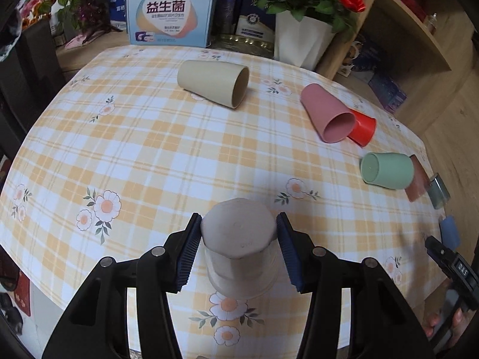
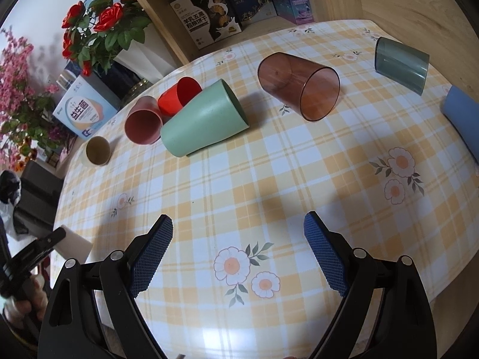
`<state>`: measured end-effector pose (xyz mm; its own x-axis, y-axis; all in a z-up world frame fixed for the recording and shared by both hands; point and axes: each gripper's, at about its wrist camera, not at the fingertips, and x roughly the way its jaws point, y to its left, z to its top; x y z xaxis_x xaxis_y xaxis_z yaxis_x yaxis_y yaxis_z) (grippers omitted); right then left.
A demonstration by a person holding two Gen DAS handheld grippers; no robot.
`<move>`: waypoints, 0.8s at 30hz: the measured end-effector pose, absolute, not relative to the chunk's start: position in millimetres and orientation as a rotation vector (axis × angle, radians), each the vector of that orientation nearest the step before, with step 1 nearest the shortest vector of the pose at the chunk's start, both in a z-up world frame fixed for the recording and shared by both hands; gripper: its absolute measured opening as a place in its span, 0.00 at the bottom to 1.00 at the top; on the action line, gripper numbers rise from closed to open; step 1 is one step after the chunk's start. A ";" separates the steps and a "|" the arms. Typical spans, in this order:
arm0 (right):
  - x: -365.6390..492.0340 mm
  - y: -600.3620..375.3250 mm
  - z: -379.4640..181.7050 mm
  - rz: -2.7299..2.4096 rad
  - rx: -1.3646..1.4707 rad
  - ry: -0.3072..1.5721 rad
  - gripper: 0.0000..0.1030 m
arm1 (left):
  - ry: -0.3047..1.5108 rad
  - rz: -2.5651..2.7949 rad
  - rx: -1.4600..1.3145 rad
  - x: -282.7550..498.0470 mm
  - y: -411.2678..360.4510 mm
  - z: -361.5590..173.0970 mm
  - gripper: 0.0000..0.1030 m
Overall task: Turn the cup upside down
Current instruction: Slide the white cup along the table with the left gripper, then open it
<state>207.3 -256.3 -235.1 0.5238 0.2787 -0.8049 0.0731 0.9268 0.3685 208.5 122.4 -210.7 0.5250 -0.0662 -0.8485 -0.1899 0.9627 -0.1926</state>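
Observation:
A beige cup [image 1: 239,248] stands upside down on the checked tablecloth [image 1: 149,155], base up, rim on the cloth. My left gripper [image 1: 238,230] has a blue pad on each side of the cup's base, touching or nearly touching it. In the right wrist view this cup shows as a pale block [image 2: 74,243] at the lower left with the left gripper beside it. My right gripper [image 2: 238,233] is open and empty above the tablecloth [image 2: 269,179].
Several cups lie on their sides: cream [image 1: 214,82], pink [image 1: 327,116], red [image 1: 363,127], green [image 1: 387,170], brown clear [image 2: 299,85], grey clear [image 2: 401,62], blue [image 2: 462,119]. A box [image 1: 170,12], a flower pot [image 1: 302,39] and shelves [image 1: 419,30] stand behind the table.

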 end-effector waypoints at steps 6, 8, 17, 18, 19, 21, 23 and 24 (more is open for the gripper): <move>206.3 -255.0 -235.6 0.123 0.374 1.025 0.84 | 1.007 0.072 -0.283 227.3 114.9 -215.5 0.48; 206.3 -256.0 -236.1 0.123 0.380 1.027 0.84 | 0.983 0.029 -0.286 232.9 108.3 -214.5 0.48; 205.4 -260.2 -237.7 0.118 0.398 1.034 0.84 | 0.954 0.006 -0.180 235.4 86.7 -220.2 0.48; 205.6 -261.1 -237.7 0.116 0.400 1.033 0.84 | 0.963 0.006 -0.178 232.4 86.4 -220.5 0.48; 206.0 -262.2 -237.8 0.112 0.404 1.034 0.84 | 0.969 0.004 -0.179 229.1 86.9 -221.2 0.48; 206.4 -264.2 -238.5 0.105 0.411 1.034 0.84 | 0.973 -0.002 -0.174 221.6 87.4 -221.5 0.48; 206.8 -265.6 -239.4 0.103 0.416 1.037 0.84 | 0.983 0.000 -0.156 214.5 86.3 -220.6 0.48; 206.8 -265.8 -239.9 0.103 0.418 1.039 0.84 | 0.986 0.000 -0.153 211.9 85.7 -219.8 0.48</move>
